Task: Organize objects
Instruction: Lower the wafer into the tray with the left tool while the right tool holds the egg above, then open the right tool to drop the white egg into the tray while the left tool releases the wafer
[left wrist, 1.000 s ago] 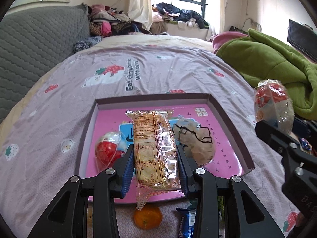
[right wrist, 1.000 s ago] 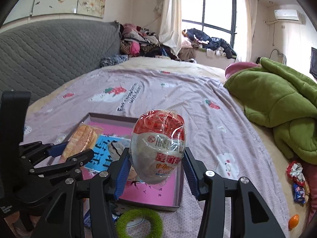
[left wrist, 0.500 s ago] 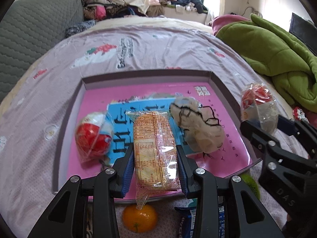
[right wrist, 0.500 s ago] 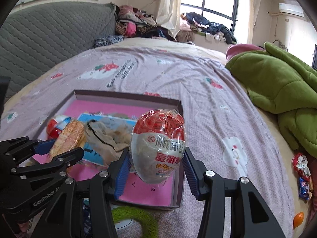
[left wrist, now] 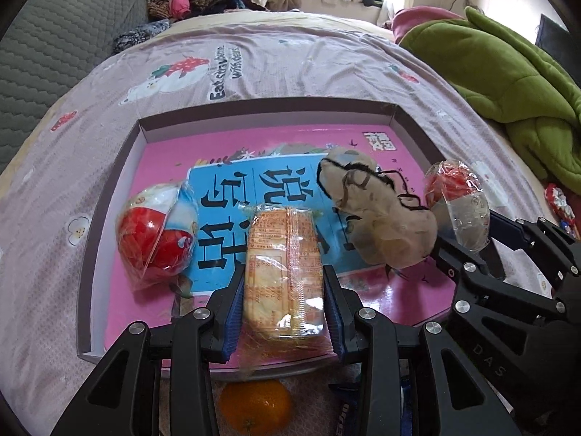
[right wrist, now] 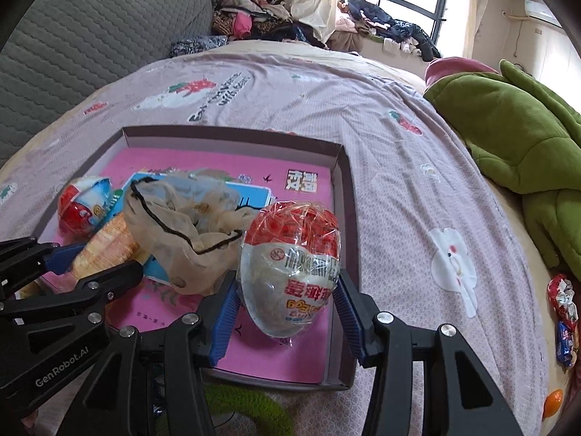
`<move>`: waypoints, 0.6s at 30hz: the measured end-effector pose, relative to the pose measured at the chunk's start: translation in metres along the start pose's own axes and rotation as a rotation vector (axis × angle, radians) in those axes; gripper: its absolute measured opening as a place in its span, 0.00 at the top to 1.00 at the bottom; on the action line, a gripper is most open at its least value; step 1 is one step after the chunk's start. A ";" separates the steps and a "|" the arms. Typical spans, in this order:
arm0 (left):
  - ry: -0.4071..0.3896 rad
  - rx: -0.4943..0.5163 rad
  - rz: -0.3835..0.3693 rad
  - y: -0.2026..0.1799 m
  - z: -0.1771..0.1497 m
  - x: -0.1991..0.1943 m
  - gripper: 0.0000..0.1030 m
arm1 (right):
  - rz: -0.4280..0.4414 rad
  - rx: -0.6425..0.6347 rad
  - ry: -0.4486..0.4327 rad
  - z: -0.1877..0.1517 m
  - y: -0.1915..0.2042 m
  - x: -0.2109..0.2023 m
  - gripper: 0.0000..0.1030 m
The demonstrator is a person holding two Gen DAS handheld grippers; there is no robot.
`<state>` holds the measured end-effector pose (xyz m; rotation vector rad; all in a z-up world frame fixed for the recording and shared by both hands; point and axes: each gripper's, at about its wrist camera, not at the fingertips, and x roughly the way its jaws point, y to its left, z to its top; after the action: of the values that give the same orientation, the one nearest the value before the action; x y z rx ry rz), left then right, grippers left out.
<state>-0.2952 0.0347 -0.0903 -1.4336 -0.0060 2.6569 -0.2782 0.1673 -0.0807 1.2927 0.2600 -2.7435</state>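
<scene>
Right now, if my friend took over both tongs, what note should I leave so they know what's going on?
Left tongs: shut on the orange wrapped cracker packet, over the pink shallow box.
Right tongs: shut on the red-and-white wrapped egg, above the box's right corner.
Already in the box: another red-and-white wrapped egg and a beige drawstring pouch.
Left: release both snacks inside, then fetch the round orange fruit and the green fuzzy ring beside the box.

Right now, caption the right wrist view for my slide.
Right tongs hold a wrapped egg over the tray.
</scene>
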 end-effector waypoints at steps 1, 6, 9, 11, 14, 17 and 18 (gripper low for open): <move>0.003 -0.001 0.000 0.000 0.000 0.001 0.61 | -0.004 -0.004 0.005 0.000 0.001 0.002 0.50; 0.013 0.005 0.004 0.002 0.002 0.006 0.61 | -0.021 -0.014 0.023 -0.004 0.004 0.011 0.50; 0.020 0.001 0.005 0.003 0.002 0.007 0.61 | -0.022 -0.019 0.029 -0.004 0.005 0.011 0.50; 0.025 -0.002 0.004 0.005 0.002 0.006 0.60 | -0.012 -0.012 0.039 -0.004 0.004 0.010 0.50; 0.021 0.009 0.016 0.004 0.003 0.003 0.56 | -0.004 -0.007 0.042 -0.003 0.002 0.008 0.48; 0.024 0.000 0.000 0.007 0.003 -0.003 0.51 | 0.003 -0.007 0.041 -0.003 0.001 0.005 0.44; 0.029 -0.008 -0.008 0.008 0.003 -0.004 0.50 | 0.004 -0.006 0.041 -0.003 0.001 0.004 0.44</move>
<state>-0.2964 0.0265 -0.0854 -1.4715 -0.0190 2.6325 -0.2783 0.1672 -0.0855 1.3474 0.2683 -2.7128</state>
